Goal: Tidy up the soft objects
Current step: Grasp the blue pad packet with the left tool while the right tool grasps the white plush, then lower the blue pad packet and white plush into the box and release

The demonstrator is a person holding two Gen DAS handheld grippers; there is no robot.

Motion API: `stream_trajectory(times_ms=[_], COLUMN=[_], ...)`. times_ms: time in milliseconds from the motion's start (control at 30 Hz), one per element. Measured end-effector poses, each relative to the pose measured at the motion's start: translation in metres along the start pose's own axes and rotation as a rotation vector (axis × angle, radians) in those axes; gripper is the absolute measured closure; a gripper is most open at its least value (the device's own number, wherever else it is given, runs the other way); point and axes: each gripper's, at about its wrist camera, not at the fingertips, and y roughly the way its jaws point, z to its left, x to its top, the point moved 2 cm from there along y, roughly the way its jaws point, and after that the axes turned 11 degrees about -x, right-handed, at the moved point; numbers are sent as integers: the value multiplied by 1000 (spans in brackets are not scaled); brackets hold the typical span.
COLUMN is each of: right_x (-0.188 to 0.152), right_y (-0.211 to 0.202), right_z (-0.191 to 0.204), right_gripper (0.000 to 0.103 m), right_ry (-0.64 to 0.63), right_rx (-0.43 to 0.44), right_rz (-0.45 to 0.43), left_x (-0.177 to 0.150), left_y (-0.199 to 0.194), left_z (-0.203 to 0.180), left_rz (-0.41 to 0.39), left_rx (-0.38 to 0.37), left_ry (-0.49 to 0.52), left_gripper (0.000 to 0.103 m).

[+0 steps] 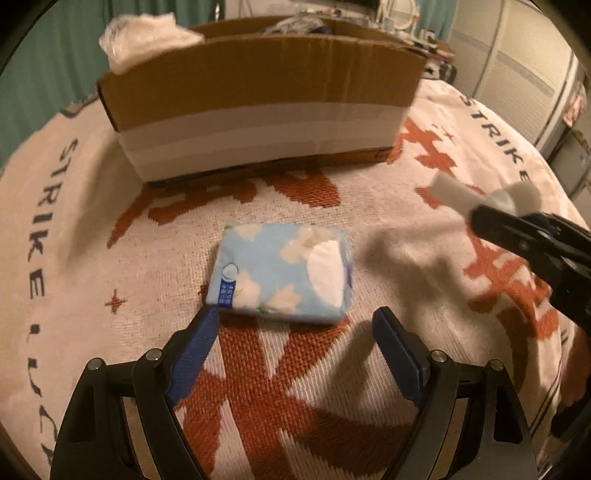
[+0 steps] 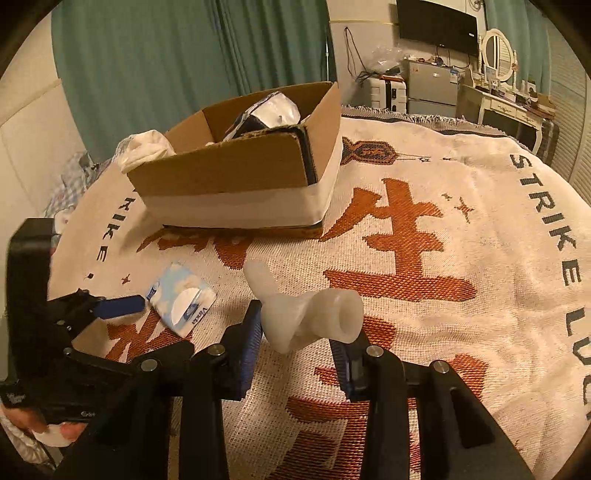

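- Two grippers in view, both over a woven blanket [image 1: 92,236] w/ rust-red characters and dark "STRIKE LUCK" lettering round the edge.
- Left gripper [image 1: 295,325]: jaws wide apart, nothing between them. Blue fingertips [image 1: 201,332] low to the blanket; the left tip is just at the near-left corner of a tissue pack [image 1: 282,271]; contact can't be confirmed.
- Tissue pack: light blue wrapper w/ white flower print and a white oval patch, lying flat on the blanket, near the gripper and well short of the box. In the right wrist view the same pack [image 2: 183,302] sits just beside the left gripper's blue finger, brand print facing up but too small to read surely.
- Right gripper [image 2: 295,347]: jaws clamped on a white translucent soft piece [image 2: 314,317], held off the blanket. Piece is pinched at its mid, one blunt end poking fwd-left, a round hollow end flaring toward the right.
- From the left wrist view, the right gripper [image 1: 491,210] shows at the right edge w/ the white piece [image 1: 458,194] sticking out on both sides of the tips.
- Cardboard box [image 1: 258,85]: open top, pale tape band around the lower wall, standing on the far part of the blanket. Already has stuff inside: a crinkled clear bag w/ dark contents [image 2: 269,114].
- White plastic-wrapped bundle [image 2: 144,149] at the box's left corner; can't tell if it rests on the rim or just beside.
- Bkgd: teal curtain [image 2: 184,55], wall TV [image 2: 436,26], vanity mirror [image 2: 498,48].
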Motion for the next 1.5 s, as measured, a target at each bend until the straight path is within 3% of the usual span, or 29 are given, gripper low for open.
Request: stream_trajectory(times_ms=[167, 367, 467, 733, 967, 1000, 1167, 1500], right_x=[0, -5, -6, 1, 8, 10, 25, 42], right_y=[4, 13, 13, -1, -34, -40, -65, -77], right_z=[-2, -3, -4, 0, 1, 1, 6, 18], right_gripper=[68, 68, 68, 68, 68, 68, 68, 68], right_ry=[-6, -7, -7, -8, -15, -16, -30, -45], right_rx=[2, 12, 11, 6, -31, -40, -62, -61], right_rz=[2, 28, 30, 5, -43, -54, -109, -152], left_x=[9, 13, 14, 10, 20, 22, 31, 39], left_y=[8, 10, 10, -4, -42, -49, -82, -113], left_z=[10, 10, 8, 6, 2, 0, -13, -12], left_rz=[-11, -22, -22, -29, -103, -119, -184, -256], left_rx=[-3, 6, -7, -18, -73, -82, -124, -101], left_ry=[-41, -2, -1, 17, -20, -16, 29, 73], left_gripper=[19, 25, 41, 61, 69, 78, 79, 80])
